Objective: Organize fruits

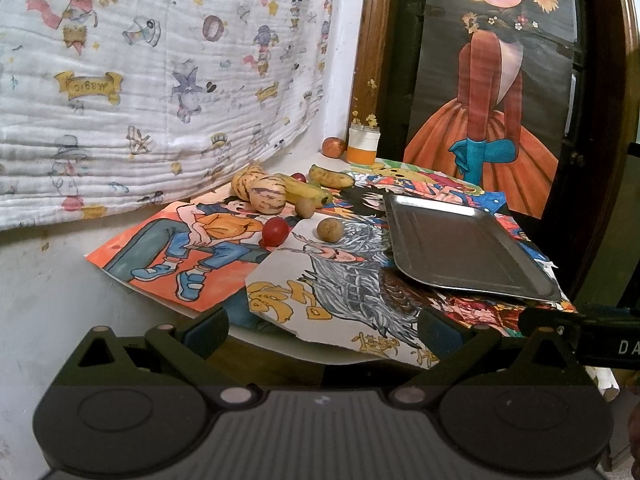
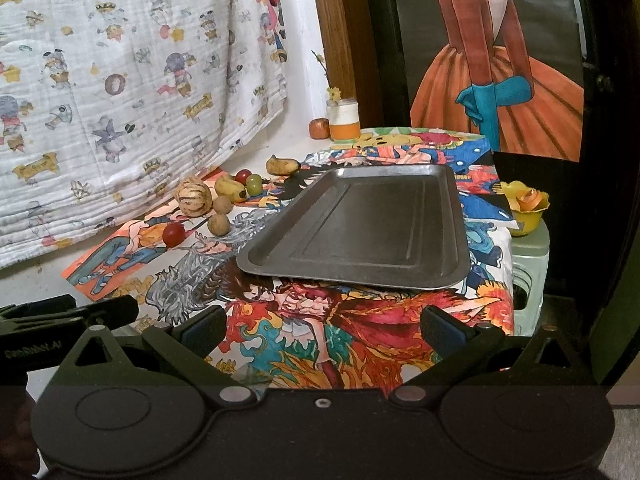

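Note:
An empty metal tray [image 1: 460, 248] [image 2: 360, 224] lies on cartoon posters on the table. Left of it lie loose fruits: two striped yellow melons [image 1: 266, 194] [image 2: 193, 196], bananas [image 1: 304, 190] [image 2: 230, 188], another banana [image 1: 330, 176] [image 2: 282, 165], a red cherry tomato [image 1: 275, 231] [image 2: 174, 234], two brown round fruits [image 1: 330, 230] [image 2: 220, 224], a green grape [image 2: 253, 184]. My left gripper [image 1: 324, 330] is open and empty, low at the table's front. My right gripper [image 2: 324, 330] is open and empty, in front of the tray.
An apple [image 1: 334, 147] [image 2: 319, 128] and a white-orange jar [image 1: 362, 144] [image 2: 345, 122] stand at the back by the wall. A printed cloth hangs at left. A yellow bowl [image 2: 526, 208] sits on a stool right of the table.

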The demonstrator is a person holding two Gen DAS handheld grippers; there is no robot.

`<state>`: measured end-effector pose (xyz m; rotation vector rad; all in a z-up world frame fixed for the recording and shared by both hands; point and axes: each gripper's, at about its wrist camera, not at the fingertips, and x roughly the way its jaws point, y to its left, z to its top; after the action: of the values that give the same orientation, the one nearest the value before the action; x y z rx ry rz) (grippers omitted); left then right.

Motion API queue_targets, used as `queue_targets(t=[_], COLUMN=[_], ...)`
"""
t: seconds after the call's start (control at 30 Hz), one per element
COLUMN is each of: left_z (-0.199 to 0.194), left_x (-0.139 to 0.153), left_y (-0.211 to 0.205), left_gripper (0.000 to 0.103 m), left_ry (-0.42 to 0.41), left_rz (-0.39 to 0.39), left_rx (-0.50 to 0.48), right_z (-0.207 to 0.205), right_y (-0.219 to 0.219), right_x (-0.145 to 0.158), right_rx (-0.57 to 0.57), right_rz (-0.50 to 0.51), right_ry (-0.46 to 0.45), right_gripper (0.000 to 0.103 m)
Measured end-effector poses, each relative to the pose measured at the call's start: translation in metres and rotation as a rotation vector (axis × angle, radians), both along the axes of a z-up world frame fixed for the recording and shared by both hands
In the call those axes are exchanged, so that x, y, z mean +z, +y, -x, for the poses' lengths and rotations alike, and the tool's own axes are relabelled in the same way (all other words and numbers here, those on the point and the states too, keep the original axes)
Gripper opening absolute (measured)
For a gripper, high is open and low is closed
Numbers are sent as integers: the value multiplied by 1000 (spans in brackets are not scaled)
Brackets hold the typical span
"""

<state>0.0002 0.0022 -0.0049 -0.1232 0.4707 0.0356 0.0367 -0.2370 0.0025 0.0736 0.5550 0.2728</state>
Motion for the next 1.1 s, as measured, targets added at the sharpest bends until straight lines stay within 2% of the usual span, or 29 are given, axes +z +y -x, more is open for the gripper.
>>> queue_targets(t=[0.2,0.3,0.53,0.83,1.1], left_z=[-2,0,4,20,8], left_x=[4,6,11,40,66], left_y=[5,6,5,2,6], left_gripper=[103,103,103,103,103], left_ry=[9,19,30,-13,-22], left_rz=[4,12,18,17,-5], left_rx=[13,18,26,47,48], right_z=[-7,-3,6,19,-4], right_y=[3,5,0,-7,-6], right_x=[3,7,23,52,77], right_rx=[22,33,37,57,74], right_rz=[13,15,11,10,18], right_ry=[48,43,-1,-90,-118], right_gripper=[103,103,103,103,103])
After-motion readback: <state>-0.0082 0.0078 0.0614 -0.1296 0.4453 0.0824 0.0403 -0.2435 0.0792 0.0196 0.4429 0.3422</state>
